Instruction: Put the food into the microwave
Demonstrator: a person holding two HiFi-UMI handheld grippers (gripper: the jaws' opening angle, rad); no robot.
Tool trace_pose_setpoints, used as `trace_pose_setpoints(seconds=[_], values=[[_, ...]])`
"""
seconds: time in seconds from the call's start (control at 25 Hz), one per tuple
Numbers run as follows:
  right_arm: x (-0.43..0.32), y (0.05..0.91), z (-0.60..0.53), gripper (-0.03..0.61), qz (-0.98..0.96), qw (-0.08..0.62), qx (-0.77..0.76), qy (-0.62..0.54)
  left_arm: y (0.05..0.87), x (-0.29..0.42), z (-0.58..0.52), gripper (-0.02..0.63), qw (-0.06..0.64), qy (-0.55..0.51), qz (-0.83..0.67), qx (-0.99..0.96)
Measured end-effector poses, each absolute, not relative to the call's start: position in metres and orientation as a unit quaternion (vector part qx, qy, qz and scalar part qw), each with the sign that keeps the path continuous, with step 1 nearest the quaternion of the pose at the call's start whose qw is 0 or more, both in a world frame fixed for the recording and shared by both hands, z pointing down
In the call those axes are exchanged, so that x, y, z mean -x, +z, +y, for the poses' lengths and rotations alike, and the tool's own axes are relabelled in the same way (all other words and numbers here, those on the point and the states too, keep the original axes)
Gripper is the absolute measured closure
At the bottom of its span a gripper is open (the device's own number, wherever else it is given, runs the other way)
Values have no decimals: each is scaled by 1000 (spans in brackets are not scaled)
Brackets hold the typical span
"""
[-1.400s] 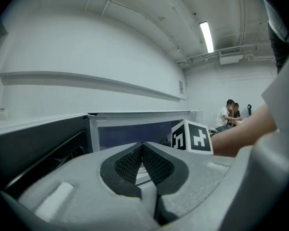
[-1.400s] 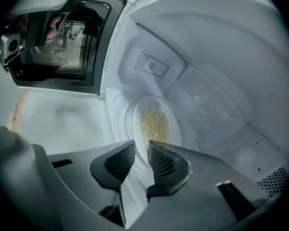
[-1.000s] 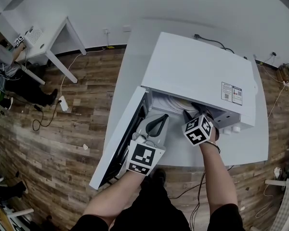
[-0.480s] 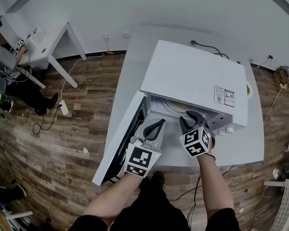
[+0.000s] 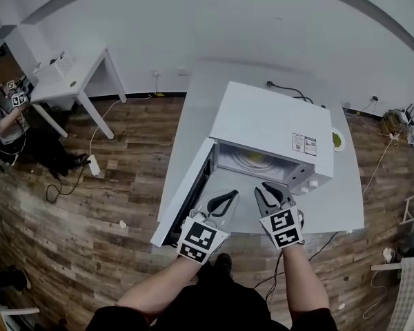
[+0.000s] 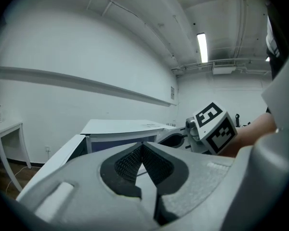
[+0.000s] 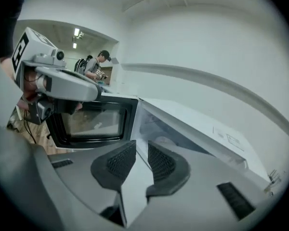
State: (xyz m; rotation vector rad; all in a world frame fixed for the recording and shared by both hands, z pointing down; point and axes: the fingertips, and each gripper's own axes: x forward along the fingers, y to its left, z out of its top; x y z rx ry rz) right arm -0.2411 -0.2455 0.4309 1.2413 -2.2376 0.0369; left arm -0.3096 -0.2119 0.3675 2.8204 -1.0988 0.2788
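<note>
Your left gripper [image 5: 228,196]: fingers [image 6: 129,163] pinched tip to tip, nothing in them. Your right gripper [image 5: 268,188]: fingers [image 7: 116,160] at a narrow gap, just been closing, empty. Both hang in front of the open microwave [image 5: 272,123], its door [image 5: 186,188] out left of the left fingers. Inside the cavity the food plate [image 5: 254,160] sits just beyond both fingertips, clear of them
</note>
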Motion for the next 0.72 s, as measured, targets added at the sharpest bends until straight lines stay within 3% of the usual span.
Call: trace_pose_setpoints(seconds=[0.72], values=[[231,329,-105,560,-906,76,-399,119,305,300,-124,607,36,60,-328,-942]])
